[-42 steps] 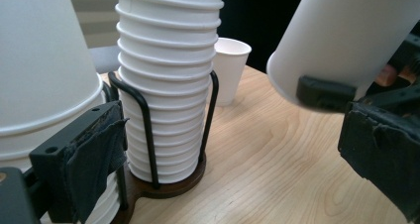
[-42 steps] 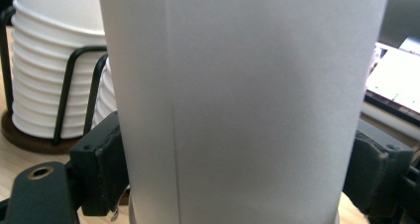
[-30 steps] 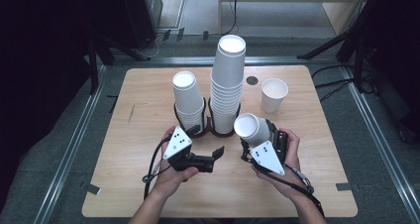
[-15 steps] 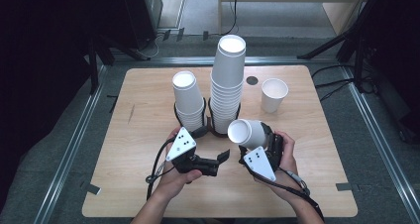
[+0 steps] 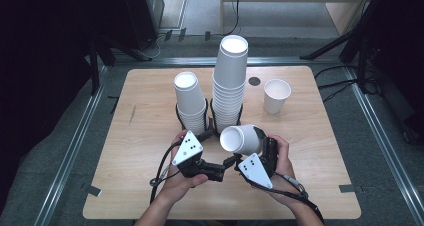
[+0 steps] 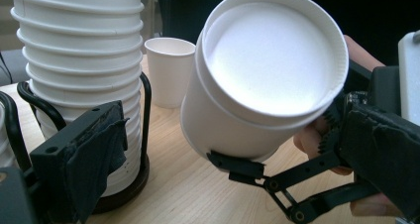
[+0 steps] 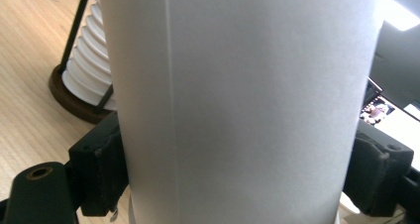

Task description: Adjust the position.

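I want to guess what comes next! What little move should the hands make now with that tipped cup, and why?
Probably bring the left gripper up to the cup and pinch the outer one. The right gripper is clamped on the tilted cup's wall, and in the left gripper view it looks like two cups nested together, mouth facing the left fingers, which stand off it.

- The paper cup (image 5: 241, 139) clamped in the right gripper (image 5: 248, 147) has tipped from nearly upright onto its side, and its open mouth now faces the left gripper (image 5: 220, 172).
- Cup and right gripper have shifted left, toward the left gripper.
- The left gripper has swung to point at the cup.
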A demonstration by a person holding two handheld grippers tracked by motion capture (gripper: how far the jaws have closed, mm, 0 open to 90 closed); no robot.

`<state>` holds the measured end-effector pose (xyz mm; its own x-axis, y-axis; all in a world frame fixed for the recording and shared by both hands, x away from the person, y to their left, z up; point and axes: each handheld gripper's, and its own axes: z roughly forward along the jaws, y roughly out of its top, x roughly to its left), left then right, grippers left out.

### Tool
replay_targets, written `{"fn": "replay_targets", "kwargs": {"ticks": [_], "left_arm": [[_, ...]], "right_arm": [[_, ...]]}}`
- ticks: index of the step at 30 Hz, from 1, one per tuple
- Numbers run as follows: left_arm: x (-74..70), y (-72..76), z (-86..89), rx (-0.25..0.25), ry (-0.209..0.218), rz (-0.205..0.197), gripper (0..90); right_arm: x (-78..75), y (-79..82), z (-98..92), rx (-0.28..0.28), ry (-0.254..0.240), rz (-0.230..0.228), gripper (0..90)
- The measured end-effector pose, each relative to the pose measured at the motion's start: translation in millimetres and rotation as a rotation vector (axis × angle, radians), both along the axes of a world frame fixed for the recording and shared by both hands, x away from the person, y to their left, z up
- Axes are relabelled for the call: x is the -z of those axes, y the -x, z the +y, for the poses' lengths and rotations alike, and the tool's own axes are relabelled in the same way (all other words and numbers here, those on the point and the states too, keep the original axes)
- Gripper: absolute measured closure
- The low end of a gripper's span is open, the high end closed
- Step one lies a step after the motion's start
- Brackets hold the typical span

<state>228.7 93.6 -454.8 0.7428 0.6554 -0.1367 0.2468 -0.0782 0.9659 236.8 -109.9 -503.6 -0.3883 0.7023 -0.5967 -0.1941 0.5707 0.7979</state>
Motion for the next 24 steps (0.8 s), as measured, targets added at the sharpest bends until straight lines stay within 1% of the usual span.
{"fn": "replay_targets", "kwargs": {"ticks": [3, 9, 15, 20, 21, 24], "left_arm": [[0.2, 0.7, -1.2, 0.000, 0.001, -0.002, 0.0], [0.2, 1.8, -3.1, 0.007, -0.008, -0.004, 0.0], [0.4, 2.1, -4.3, 0.014, -0.011, -0.003, 0.0], [0.5, 1.8, -4.1, 0.024, -0.003, 0.008, 0.0], [0.1, 1.8, -3.6, 0.026, 0.005, 0.015, 0.5], [-0.4, 1.6, -3.2, 0.028, 0.009, 0.018, 1.6]], "right_arm": [[0.5, 1.0, 1.1, -0.007, 0.001, 0.002, 13.6], [0.3, 4.3, 4.4, -0.042, 0.013, -0.013, 13.6], [1.1, 6.5, 6.8, -0.059, 0.017, -0.011, 13.6], [0.0, 8.2, 7.3, -0.085, 0.009, -0.011, 13.6], [-0.2, 8.4, 7.4, -0.091, 0.008, -0.011, 13.6], [0.0, 9.2, 8.0, -0.098, 0.003, -0.010, 13.6]]}}
